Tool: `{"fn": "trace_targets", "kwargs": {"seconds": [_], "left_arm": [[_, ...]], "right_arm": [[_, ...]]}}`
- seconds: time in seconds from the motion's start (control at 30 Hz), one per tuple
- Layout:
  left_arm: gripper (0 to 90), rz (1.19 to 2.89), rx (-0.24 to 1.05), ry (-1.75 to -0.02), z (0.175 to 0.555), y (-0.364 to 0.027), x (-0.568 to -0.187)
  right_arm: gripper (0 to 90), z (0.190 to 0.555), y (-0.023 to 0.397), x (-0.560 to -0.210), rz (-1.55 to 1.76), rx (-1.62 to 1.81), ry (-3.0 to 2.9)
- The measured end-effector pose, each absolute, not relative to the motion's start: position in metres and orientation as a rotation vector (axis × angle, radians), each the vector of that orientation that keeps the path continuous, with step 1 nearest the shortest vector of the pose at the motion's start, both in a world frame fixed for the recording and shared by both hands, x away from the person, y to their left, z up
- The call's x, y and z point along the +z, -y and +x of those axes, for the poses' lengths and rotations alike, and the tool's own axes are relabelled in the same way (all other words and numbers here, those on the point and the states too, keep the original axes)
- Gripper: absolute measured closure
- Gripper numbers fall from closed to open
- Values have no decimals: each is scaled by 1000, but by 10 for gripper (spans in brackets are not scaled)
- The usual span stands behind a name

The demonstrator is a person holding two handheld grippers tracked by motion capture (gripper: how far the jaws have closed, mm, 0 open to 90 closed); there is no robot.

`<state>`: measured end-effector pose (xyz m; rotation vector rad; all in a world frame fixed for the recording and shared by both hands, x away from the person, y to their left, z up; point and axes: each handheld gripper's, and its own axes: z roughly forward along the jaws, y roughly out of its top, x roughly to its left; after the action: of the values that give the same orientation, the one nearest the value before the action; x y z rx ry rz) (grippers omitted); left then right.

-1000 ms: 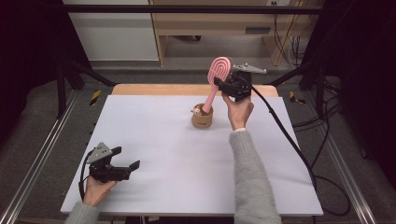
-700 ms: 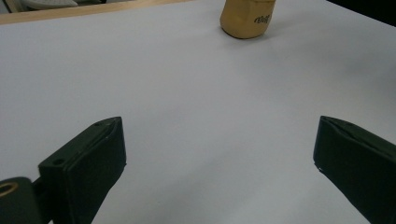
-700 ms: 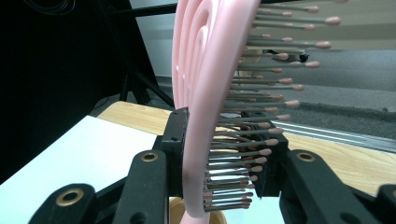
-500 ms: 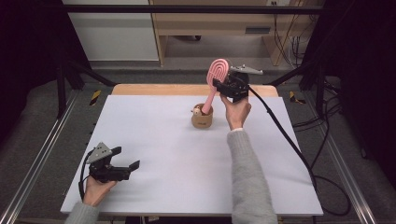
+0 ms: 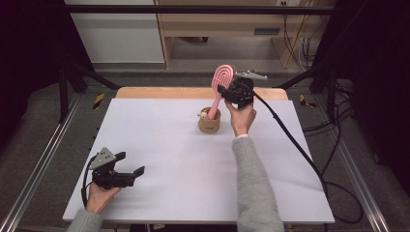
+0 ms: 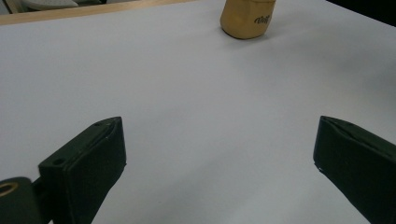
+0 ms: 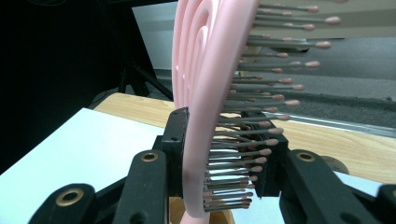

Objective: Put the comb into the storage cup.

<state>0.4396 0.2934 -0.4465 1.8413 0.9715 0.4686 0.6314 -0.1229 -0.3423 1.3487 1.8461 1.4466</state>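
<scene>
A pink hairbrush (image 5: 220, 87) stands tilted with its handle down in a tan wooden cup (image 5: 209, 122) at the middle back of the white table. My right gripper (image 5: 228, 91) is shut on the brush's head, one jaw on the pink back and the other against the bristles. The right gripper view has the pink hairbrush (image 7: 210, 93) pinched between the black pads, bristles pointing right. My left gripper (image 5: 133, 166) rests near the front left corner, held in a hand, open with nothing between its jaws. From the left gripper view the tan cup (image 6: 246, 17) stands far ahead.
A white mat (image 5: 159, 159) covers the table, with a wooden strip (image 5: 164, 92) along its far edge. A black cable (image 5: 290, 140) trails from the right gripper over the table's right side. Black frame rails (image 5: 34, 169) run along both sides.
The right gripper and the brush have shifted only slightly. The left gripper has stayed where it was.
</scene>
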Motion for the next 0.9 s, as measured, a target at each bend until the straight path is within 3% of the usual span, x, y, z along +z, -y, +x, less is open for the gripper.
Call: {"fn": "trace_targets", "kwargs": {"seconds": [0.9], "left_arm": [[24, 1848, 467, -970, 440, -293, -447]], "right_arm": [[642, 634, 120, -373, 1431, 1464, -1855]]}}
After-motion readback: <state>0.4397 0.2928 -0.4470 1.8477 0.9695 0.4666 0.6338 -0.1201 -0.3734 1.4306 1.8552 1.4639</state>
